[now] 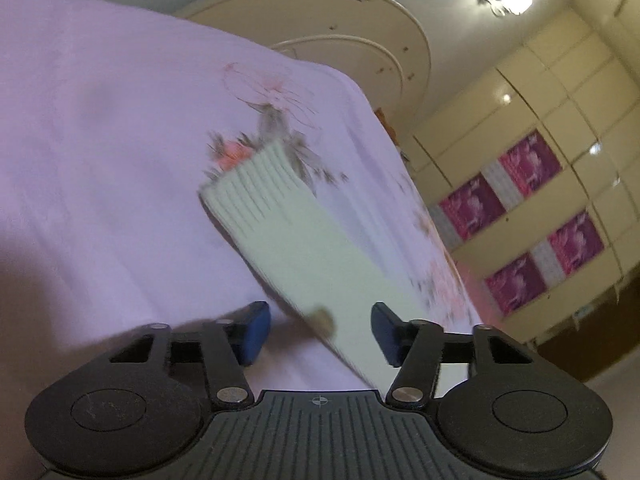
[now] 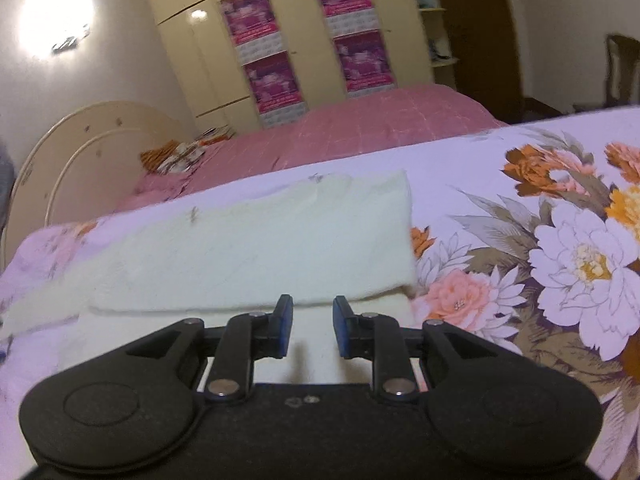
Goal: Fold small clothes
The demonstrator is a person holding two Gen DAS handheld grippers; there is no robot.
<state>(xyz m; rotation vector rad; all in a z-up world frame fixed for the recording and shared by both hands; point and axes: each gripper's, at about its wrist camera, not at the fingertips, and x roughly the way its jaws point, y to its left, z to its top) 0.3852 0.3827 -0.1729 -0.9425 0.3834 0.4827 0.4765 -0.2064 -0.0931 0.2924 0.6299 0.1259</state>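
Mid-fold, judging by the layers: pale mint-green ribbed knit garment (image 1: 320,248) lying on lilac floral-print bedsheet (image 1: 100,160), ribbed cuff end pointing away in left wrist view, blurred. In right wrist view same pale garment (image 2: 248,248) with one flap already doubled over a lower layer, folded edge just ahead of the fingertips.

Left black two-finger gripper with blue pads (image 1: 318,330): jaws wide apart, holding nothing. Garment strip running between the pads, small brownish tag or patch near the middle; contact with fabric unclear through blur.

Right black two-finger gripper with blue pads (image 2: 308,328): jaws partly open, narrower gap than left, nothing clamped. Hovering over or resting on the lower layer, just short of the folded edge; touching or not, cannot tell.

Next move, as a guess: closing on a free edge, lifting and carrying across for another fold, or pressing flat. Needs a pinch of garment only, not sheet beneath. Thin soft knit, likely to slip or bunch.

Behind: pink quilted bedspread (image 2: 380,120), cream wardrobe with magenta panels (image 2: 280,40).
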